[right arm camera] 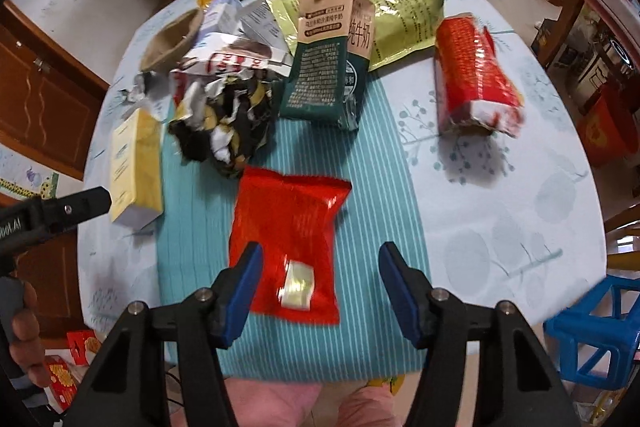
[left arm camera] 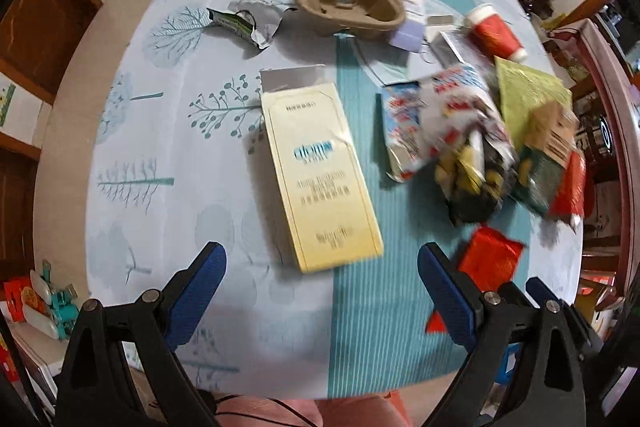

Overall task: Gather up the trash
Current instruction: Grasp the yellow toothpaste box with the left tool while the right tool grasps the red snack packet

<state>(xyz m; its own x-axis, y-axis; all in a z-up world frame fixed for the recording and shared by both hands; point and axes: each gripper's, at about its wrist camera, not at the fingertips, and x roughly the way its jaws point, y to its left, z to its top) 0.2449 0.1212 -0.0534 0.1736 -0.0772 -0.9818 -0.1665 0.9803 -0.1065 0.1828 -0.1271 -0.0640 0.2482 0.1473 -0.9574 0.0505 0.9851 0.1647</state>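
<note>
Trash lies on a round table with a tree-print cloth (left arm camera: 160, 131). My left gripper (left arm camera: 322, 259) is open and empty, just short of a flat yellow box (left arm camera: 320, 171), which also shows in the right wrist view (right arm camera: 134, 163). My right gripper (right arm camera: 320, 257) is open above a flat red packet (right arm camera: 288, 227), its near end between the jaws; the packet also shows in the left wrist view (left arm camera: 490, 259). A crumpled black-and-white wrapper (right arm camera: 224, 115), a green milk carton (right arm camera: 332, 55), a red wrapped pack (right arm camera: 472, 75) and a pulp cup tray (left arm camera: 348, 3) lie farther off.
A green foil bag (right arm camera: 400, 15), a red paper cup (left arm camera: 496, 31) and a torn foil wrapper (left arm camera: 240, 23) lie toward the far side. A blue plastic stool (right arm camera: 592, 339) stands at the right of the table. Wooden cabinets and shelves line the walls.
</note>
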